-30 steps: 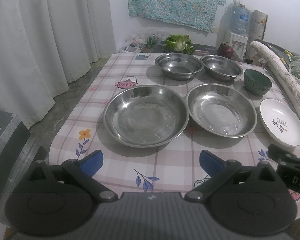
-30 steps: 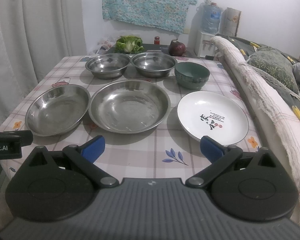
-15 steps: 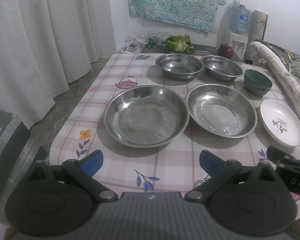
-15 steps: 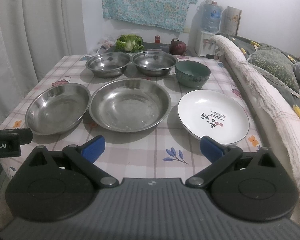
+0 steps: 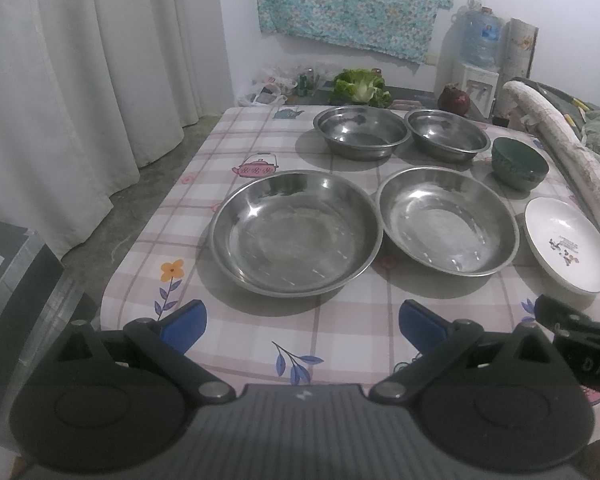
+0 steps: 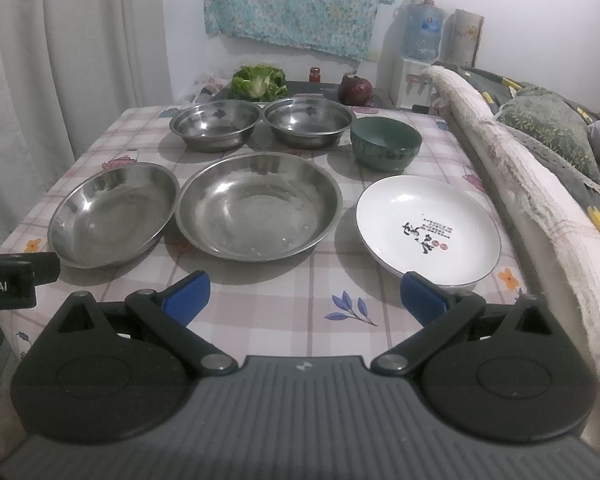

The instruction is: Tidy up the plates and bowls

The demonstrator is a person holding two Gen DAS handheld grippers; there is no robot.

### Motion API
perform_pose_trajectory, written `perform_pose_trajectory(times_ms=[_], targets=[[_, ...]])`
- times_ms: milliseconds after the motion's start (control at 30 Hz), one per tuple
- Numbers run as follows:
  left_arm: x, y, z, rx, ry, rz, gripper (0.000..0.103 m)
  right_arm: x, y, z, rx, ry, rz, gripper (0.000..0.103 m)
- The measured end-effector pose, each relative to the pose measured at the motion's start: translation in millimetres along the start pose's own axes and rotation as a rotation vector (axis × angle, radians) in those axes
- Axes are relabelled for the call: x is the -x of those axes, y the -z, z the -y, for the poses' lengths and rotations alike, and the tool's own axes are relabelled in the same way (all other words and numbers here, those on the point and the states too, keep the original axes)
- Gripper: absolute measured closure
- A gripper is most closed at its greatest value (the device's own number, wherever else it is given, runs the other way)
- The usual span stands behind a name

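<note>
Ahead of the left gripper [image 5: 302, 326], fingers spread apart and empty, lay two wide shallow steel plates [image 5: 296, 238]. Ahead of the right gripper [image 6: 304, 298], likewise apart and empty, sat a white round ceramic plate [image 6: 428, 230], a dark green bowl [image 6: 386, 148] beyond it.

Bare cloth runs along the table's [image 6: 312, 320] near edge and down its left edge, while the dishes crowd the middle rim to rim and a rolled blanket [image 6: 512, 184] walls the right edge.
</note>
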State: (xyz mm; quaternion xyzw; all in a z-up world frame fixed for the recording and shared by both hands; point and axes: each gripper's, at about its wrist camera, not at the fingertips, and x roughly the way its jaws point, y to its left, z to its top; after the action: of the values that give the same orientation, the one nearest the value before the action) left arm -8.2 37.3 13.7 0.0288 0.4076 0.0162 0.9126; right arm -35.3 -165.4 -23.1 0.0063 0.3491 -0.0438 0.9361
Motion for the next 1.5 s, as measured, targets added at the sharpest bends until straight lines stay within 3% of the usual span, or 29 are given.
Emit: perform_pose_trajectory(times_ms=[500,667,967,1200,1333,1500], targets=[[-20.4,-19.4,9.0,-0.011,-0.016,-0.007,0.0,-21.1,-17.8,4.0,0.0,0.003,-0.018,0.001],[-28.6,-36.5,14.2,-0.016,-0.022,-0.001,0.0,-35.3,-38.1,6.4,-0.014,-0.03,-0.034,0.001],[-49.5,-82.5,22.1,-0.033,-0.058,0.035,0.0,-56.5,-73.7,14.9,0.038,-0.062,0.022,0.001],[-83.2,-125.7,24.9,-0.04,-0.036,0.028,0.0,-78.6,-110.6,35.5,0.074,-0.235,0.088,0.001],[-108.6,-149.6,25.1,-0.037,0.014,0.028,0.0,-99.3,-137.6,41.3,0.088,-0.335,0.097,0.001],[-146.7,-180.7,22.8,-0.036,0.108,0.037,0.0,-134.4,-191.5,48.6,0.115,-0.383,0.147,0.001]])
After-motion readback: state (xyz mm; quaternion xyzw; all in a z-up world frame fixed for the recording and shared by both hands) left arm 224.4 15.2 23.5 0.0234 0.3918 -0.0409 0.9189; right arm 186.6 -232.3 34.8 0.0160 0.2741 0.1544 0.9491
